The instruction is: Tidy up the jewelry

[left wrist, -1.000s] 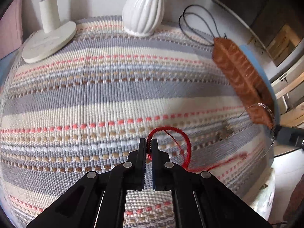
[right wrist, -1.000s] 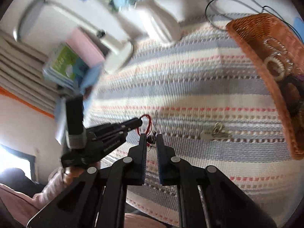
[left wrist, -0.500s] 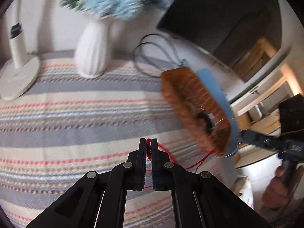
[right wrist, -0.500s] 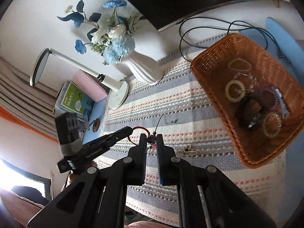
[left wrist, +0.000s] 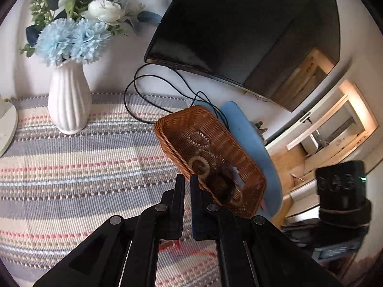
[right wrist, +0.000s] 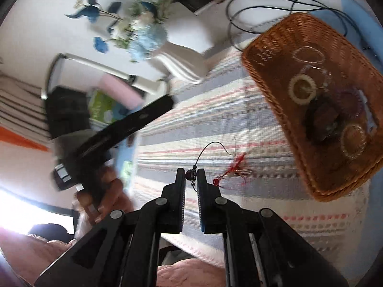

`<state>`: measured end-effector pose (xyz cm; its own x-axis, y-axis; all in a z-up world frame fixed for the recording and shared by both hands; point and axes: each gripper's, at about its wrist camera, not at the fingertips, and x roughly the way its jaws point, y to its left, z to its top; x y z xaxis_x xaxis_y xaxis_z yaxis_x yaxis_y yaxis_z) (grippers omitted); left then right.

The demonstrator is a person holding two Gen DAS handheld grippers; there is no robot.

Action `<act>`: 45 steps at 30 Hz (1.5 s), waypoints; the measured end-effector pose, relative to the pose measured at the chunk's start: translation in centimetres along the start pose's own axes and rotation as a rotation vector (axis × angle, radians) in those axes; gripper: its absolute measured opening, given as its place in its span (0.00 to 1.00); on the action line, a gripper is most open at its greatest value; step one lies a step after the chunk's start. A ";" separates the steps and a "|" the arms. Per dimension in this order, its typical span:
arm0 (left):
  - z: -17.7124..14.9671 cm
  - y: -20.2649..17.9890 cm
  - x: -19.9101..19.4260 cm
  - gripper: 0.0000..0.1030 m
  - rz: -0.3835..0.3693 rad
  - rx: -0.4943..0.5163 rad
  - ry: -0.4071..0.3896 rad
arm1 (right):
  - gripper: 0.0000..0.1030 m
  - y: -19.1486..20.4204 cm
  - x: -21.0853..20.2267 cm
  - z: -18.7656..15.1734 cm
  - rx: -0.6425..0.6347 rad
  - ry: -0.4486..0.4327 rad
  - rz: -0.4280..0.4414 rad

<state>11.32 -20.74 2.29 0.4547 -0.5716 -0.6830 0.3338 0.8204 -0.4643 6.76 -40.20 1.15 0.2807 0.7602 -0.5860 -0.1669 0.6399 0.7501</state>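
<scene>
Between the tips of the right gripper (right wrist: 191,175) sits a dark bead of a necklace (right wrist: 216,162), the jaws clamped on it; its thin black cord arcs up and right, and red tassel pieces dangle just right of the tips over the striped cloth (right wrist: 215,124). At far right stands the wicker basket (right wrist: 275,55), with rings and bracelets lying inside. On the left, a hand (right wrist: 100,196) carries the left gripper (left wrist: 187,179), whose jaws are closed together with nothing visible between them, their tips near the basket's left rim. Farther left stands a white vase (left wrist: 69,100) of blue flowers.
</scene>
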 end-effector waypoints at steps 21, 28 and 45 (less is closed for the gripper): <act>-4.3 -0.1 3.9 0.43 -0.199 0.009 0.166 | 0.10 -0.3 -6.1 4.4 -0.017 -0.077 0.095; -5.7 -0.9 4.3 0.43 -0.145 0.108 0.195 | 0.10 -0.1 -5.6 5.2 -0.027 -0.062 0.112; -4.8 4.5 10.4 0.40 0.023 0.067 0.290 | 0.25 -3.4 -1.1 2.3 0.020 0.068 -0.100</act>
<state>13.60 -22.91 -9.67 0.2112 -0.5161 -0.8301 0.3846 0.8246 -0.4149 9.17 -43.50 -0.05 0.2299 0.6990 -0.6772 -0.1225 0.7111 0.6924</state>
